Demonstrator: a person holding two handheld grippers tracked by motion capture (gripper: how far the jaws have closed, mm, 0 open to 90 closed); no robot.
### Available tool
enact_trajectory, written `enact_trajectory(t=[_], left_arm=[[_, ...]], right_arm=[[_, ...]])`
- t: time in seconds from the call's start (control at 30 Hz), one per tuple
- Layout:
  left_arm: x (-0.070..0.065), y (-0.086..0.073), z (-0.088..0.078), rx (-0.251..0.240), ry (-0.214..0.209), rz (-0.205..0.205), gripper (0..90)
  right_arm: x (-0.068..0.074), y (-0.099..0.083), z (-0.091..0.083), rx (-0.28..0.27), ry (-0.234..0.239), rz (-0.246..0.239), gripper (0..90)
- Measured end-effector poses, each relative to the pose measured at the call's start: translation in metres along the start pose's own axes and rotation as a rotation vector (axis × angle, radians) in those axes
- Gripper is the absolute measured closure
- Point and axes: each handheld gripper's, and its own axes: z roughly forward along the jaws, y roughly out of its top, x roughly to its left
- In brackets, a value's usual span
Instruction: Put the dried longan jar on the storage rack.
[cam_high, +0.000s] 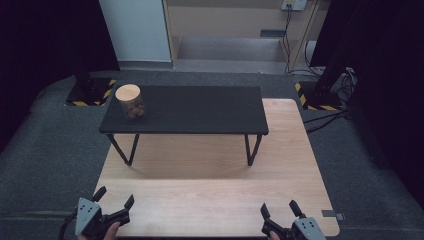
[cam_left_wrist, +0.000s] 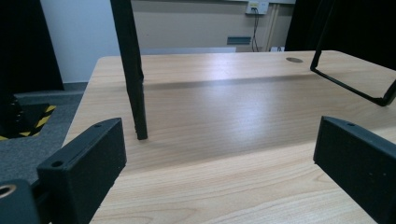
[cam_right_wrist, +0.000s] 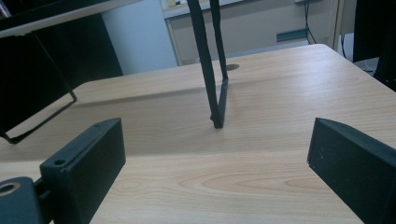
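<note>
Both claws sit low at the near edge of the table (cam_high: 215, 200), and nothing is in hand. The left claw (cam_high: 116, 198) has its jaws spread wide and empty; in the left gripper view the two black jaws frame bare wood and one leg (cam_left_wrist: 133, 84) of the black shelf. The right claw (cam_high: 281, 207) is just as wide open, also holding nothing, and its own view looks straight at the shelf's other leg (cam_right_wrist: 215, 70).

The thing to go for looks like the jar (cam_high: 131, 101), a clear container with a round wooden lid and brownish pieces inside. It stands upright on the left end of the shelf (cam_high: 185, 110), well apart from both claws and raised above the table.

My read: this is the start of a reach, with the left claw the natural choice since the jar is on its side. To do it well, lift first, then go forward, so the jaws clear the shelf's front edge rather than knocking it. Come in level with the jar's body, jaws either side below the lid, and close evenly; a glancing touch could tip it or push it off the shelf's end, which is near.

As for pose, the left claw angles slightly inward, the right points nearly straight ahead, both held close to the table, hands just showing at the bottom of the high view.
</note>
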Motion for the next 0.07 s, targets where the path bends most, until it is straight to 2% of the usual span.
enact_trajectory(t=[0.07], left_arm=[[0.0006,0.0005,-0.0008,0.004,-0.011,-0.002,1.0]], right_arm=[[0.0006,-0.0004,-0.0038,-0.001,0.008,0.012,4.2]])
